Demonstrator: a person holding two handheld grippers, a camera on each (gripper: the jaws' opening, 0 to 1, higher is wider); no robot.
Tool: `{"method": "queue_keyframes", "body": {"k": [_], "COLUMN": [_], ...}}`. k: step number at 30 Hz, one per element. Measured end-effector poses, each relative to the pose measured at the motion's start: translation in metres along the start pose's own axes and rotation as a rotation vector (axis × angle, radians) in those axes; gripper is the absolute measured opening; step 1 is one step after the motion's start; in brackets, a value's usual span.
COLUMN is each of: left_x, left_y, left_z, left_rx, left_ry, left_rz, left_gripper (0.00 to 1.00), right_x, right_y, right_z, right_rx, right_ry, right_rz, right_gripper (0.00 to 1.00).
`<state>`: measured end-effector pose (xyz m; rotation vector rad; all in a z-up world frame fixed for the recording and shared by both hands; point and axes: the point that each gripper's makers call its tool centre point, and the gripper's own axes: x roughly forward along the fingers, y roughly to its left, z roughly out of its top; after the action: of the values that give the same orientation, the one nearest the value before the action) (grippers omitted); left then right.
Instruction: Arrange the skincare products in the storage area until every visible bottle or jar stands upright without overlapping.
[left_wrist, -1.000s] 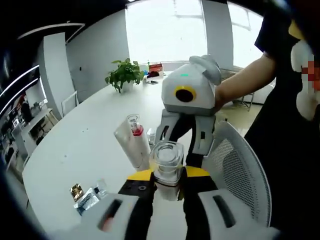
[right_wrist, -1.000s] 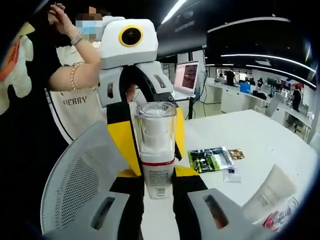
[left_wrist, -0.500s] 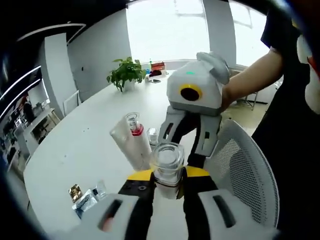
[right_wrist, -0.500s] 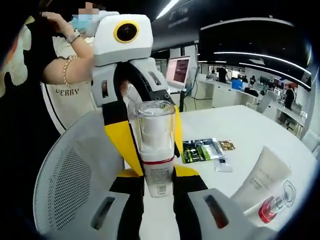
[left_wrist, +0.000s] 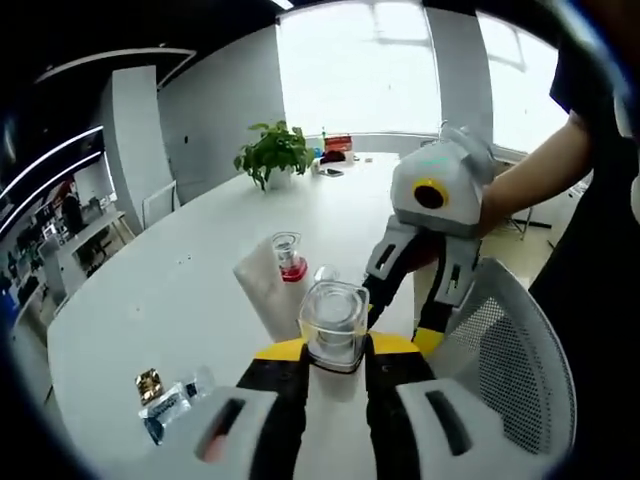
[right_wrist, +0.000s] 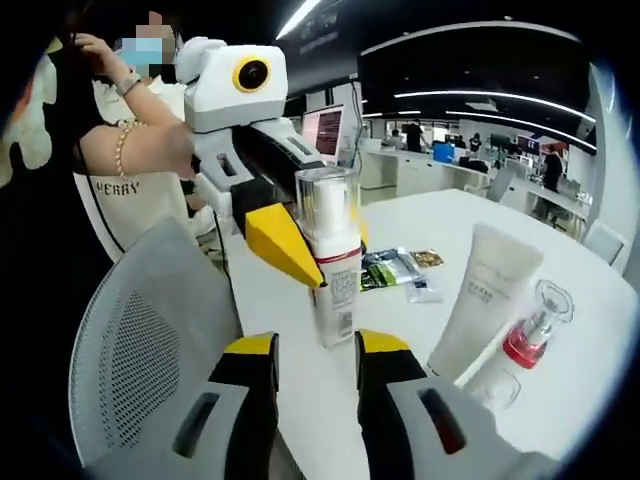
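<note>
The left gripper pinches a clear-capped pump bottle between its yellow-tipped jaws, seen from above over a white table. In the right gripper view the same bottle stands upright on the table, its red band and printed label facing out, with the left gripper reaching in from the left and one yellow jaw pressed against the bottle's side.

The right gripper has its jaws spread and holding nothing; the bottle stands just ahead of the gap between them. In the left gripper view the right gripper comes in from the right, a person's hand gripping it.

Just beyond the bottle, a white tube stands on its cap, leaning slightly. Beside it is a small glass bottle with red contents, upright, and a small clear jar sits near the tube's base. In the left gripper view the tube and the red-filled bottle stand close together.

Sample sachets lie flat farther along the table, well apart from the bottles. A grey mesh chair back stands at the table's edge. A potted plant sits at the far end of the table.
</note>
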<state>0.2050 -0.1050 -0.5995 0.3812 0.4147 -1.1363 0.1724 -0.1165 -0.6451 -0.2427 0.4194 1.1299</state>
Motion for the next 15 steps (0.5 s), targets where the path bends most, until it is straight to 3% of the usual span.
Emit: {"method": "queue_keyframes", "body": {"k": [5,15], "left_x": [0.014,0.046], "left_y": [0.002,0.007], "left_z": [-0.004,-0.018], "left_rx": [-0.024,-0.017], "left_ry": [0.004,0.032], "left_rz": [0.008,0.017], "left_gripper": [0.26,0.26], "right_x": [-0.017,-0.036], "right_y": [-0.006,-0.016], "right_z": [-0.018,-0.035], "right_rx": [0.044,0.102], "right_ry": [0.015,0.018], "right_rz": [-0.040,-0.094], "right_gripper": [0.31,0.32]}}
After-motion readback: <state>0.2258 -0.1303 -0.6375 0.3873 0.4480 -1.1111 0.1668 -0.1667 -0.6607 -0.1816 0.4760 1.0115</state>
